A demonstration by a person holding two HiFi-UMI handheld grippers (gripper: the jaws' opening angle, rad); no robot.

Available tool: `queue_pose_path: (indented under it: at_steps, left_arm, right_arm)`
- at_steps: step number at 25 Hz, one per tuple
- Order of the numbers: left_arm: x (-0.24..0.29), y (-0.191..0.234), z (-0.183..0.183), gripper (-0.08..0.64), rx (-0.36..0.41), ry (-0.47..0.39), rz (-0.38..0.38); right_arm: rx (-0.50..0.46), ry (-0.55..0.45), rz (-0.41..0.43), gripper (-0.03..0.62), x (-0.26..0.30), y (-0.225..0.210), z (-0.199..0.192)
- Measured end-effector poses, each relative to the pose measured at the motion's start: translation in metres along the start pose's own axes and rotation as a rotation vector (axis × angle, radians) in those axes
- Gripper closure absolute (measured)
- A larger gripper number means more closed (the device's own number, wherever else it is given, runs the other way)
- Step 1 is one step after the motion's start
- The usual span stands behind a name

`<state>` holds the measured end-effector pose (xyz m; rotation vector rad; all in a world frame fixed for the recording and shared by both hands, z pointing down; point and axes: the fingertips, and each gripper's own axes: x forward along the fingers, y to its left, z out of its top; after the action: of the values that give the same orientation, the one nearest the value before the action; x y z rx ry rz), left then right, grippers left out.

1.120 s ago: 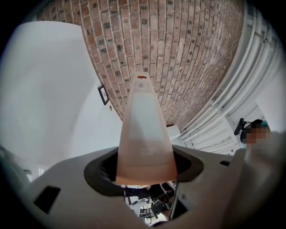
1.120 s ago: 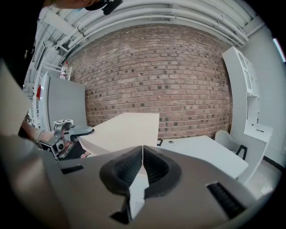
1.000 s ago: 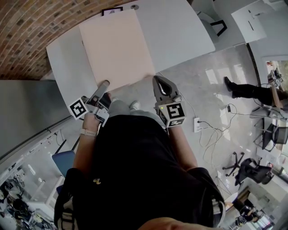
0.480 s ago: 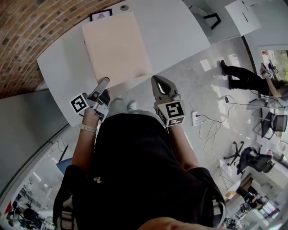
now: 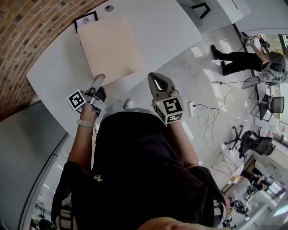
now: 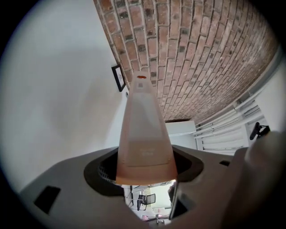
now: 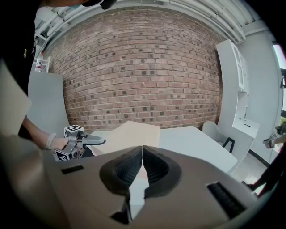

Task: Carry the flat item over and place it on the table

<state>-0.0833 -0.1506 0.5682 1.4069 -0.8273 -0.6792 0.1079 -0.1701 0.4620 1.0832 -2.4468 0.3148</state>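
**Board now fully over the surface, set-down next**

The pale board now lies over the left part of the surface, reaching toward its far left corner. A second ago the board's near edge was about level with the surface's near edge; now a strip of bare surface shows on the near side. The carrying looks nearly done, with only lowering and letting go left. I cannot tell whether the board already rests down.

The left gripper grips the board's near left corner, its jaws wide around the board's thickness. The right gripper is closed on nothing, its tip just beside the near right corner; whether it touches is unclear.

A small black-framed card stands at the surface's far left corner, just beyond the board, and could be knocked if the board slides further. A small round disc sits near the far edge. Behind is a brick wall. A white chair, another person and floor cables are well clear.
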Motion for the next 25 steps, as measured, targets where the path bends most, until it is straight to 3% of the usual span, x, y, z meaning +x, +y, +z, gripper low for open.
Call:
queue_pose_path:
  at_steps: [14,19,25]
  left_arm:
    - [0.028,0.066,0.009,0.272,-0.109,0.043,0.104]
    - [0.036,0.068,0.015,0.272,-0.081,0.064,0.099]
    - [0.047,0.087,0.024,0.268,0.038,0.110,0.192]
  right_arm:
    - [0.042,0.066,-0.096,0.578,-0.003,-0.028,-0.021]
    - [0.052,0.081,-0.124,0.578,-0.007,-0.032,-0.024]
    - [0.058,0.092,-0.142,0.578,-0.001,-0.033,-0.025]
